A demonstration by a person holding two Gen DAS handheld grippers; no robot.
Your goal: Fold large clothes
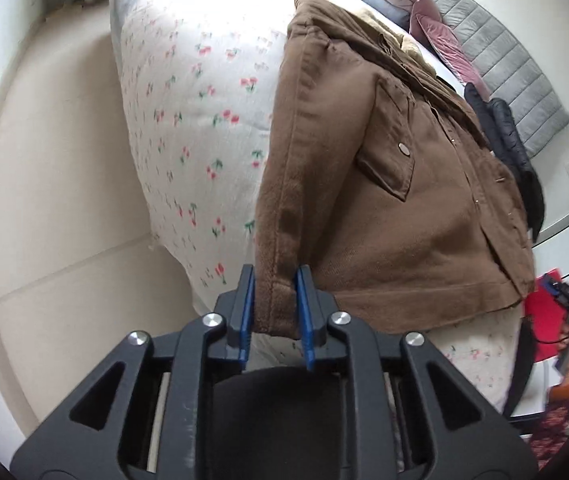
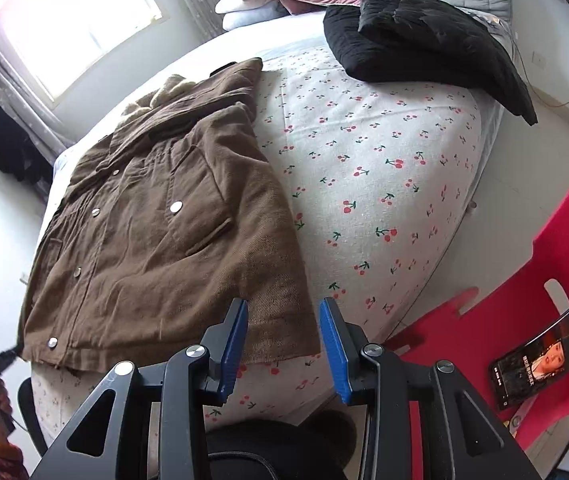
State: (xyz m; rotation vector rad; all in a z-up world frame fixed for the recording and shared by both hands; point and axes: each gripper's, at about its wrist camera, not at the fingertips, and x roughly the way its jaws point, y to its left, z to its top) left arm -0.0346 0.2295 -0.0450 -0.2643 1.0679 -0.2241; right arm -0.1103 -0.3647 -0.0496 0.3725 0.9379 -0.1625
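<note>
Brown corduroy jacket (image 2: 156,232) lies flat on the cherry-print bedsheet (image 2: 384,168). Left gripper (image 1: 275,300) clenched on its hem corner; right gripper (image 2: 284,332) released above the other corner. Grasp step; next, right closes, then fold.

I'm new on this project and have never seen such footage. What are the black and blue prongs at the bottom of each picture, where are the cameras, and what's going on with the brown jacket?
No robot here: a person carries a hand-held gripper in each hand, each with a wide-angle camera looking along its two blue-padded fingers. In the left one's view, the left hand-held gripper is shut on the hem corner of the brown jacket, which lies on the cherry-print bed. In the right one's view, the right hand-held gripper is open, its jaws straddling the jacket's other hem corner without pressing it. A black jacket lies further up the bed, and a phone rests on a red chair.
</note>
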